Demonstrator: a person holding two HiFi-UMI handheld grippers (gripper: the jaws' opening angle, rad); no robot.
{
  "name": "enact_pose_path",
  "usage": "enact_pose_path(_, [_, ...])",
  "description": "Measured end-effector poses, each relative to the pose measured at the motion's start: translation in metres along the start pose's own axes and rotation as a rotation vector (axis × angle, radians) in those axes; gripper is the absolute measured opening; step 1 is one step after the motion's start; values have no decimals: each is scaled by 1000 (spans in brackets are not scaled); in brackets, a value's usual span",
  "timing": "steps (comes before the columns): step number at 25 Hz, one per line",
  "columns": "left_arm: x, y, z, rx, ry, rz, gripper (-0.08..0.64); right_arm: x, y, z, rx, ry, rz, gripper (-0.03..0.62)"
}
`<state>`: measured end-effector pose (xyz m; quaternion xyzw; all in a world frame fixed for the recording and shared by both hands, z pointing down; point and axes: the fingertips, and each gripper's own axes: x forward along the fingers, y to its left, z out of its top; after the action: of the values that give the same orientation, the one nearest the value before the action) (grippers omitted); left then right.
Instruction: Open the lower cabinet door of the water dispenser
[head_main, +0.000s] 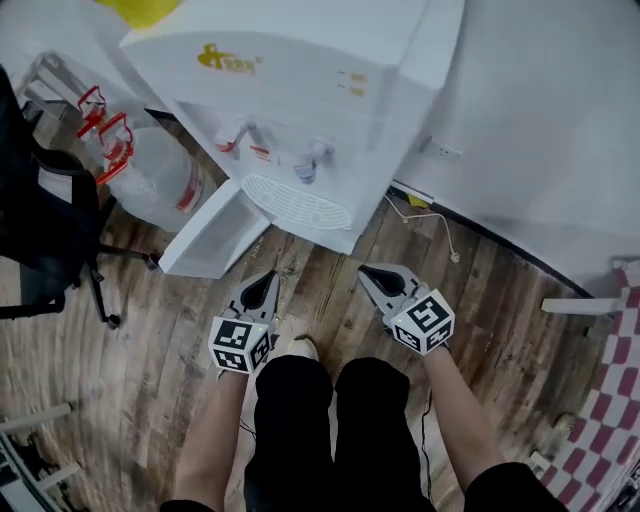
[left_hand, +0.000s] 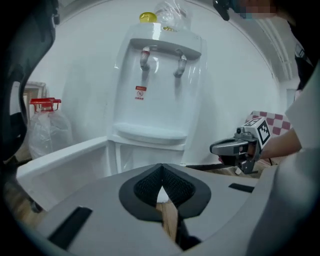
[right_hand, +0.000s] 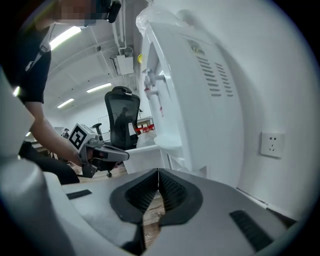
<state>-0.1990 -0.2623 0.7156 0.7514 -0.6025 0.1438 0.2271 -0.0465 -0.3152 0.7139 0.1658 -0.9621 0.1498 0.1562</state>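
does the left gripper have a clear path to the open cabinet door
Probably yes: only floor lies between the left gripper and the door, which stands just ahead of it. Its jaws are shut and empty.

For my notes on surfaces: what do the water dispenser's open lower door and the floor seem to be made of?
Lower door: probably white plastic, smooth and slightly glossy, like the moulded body of the water dispenser. Floor: brown planks with grain and seams, matte; real wood or laminate, I cannot tell.
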Motion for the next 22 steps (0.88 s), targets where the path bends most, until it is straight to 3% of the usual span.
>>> enact_pose_path(13, [-132,-93,144,-110,6,-3,12,-148,105,142,112,-3,-30,23])
enact_pose_path(18, [-190,-161,213,-36,-17,-36,12,-212,139,189,116,12,-36,23])
enact_pose_path(22, [-230,-208,250,-42,-43,-56,12,-261,166,225,107,1,-26,23])
